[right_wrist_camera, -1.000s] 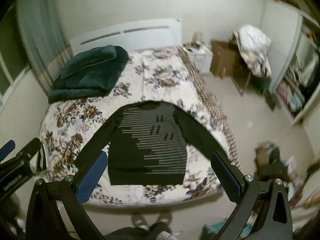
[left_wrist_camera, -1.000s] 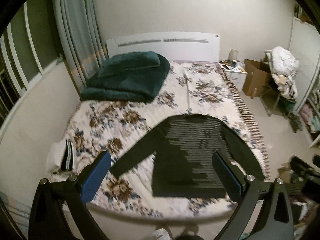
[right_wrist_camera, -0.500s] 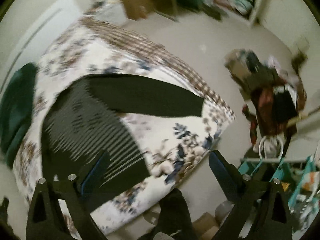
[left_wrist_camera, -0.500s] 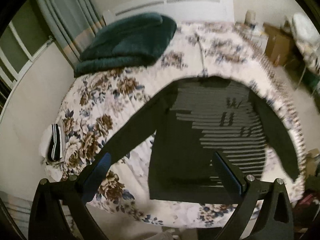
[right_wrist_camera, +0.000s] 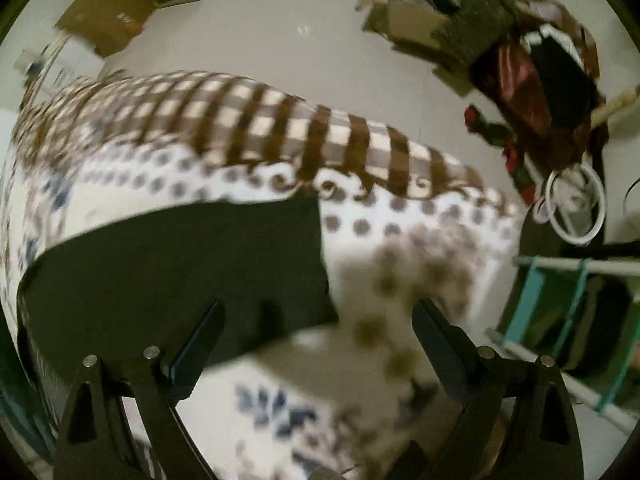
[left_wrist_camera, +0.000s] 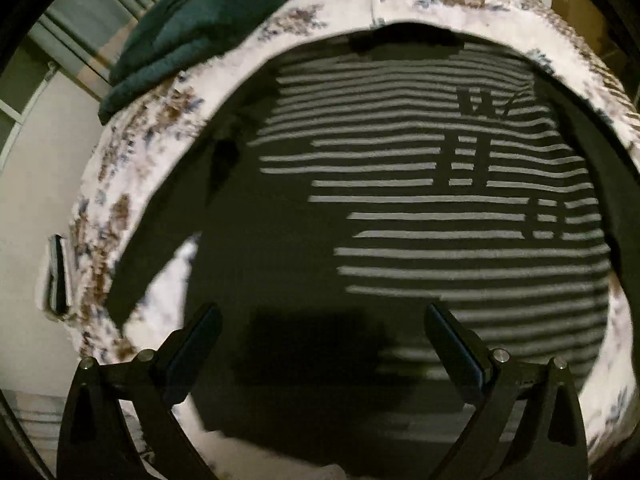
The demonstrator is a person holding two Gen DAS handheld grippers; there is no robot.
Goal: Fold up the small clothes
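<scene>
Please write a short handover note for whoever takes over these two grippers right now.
Left gripper: open, empty, above the lower hem of the sweater.
Right gripper: open, empty, jaws just narrowed a little, over the cuff end of the sleeve near the bed's corner.
Sweater lies flat, face up, both sleeves spread, on the bedspread.
Done: garment laid out. No fold made yet.
Left: probably fold the sleeves in, then the body.

Sweater [left_wrist_camera: 400, 208] flat on bed [left_wrist_camera: 132, 168]; folded blanket [left_wrist_camera: 200, 20] on bed behind it, to the left; boxes [right_wrist_camera: 104, 20] on floor beyond bed's side
</scene>
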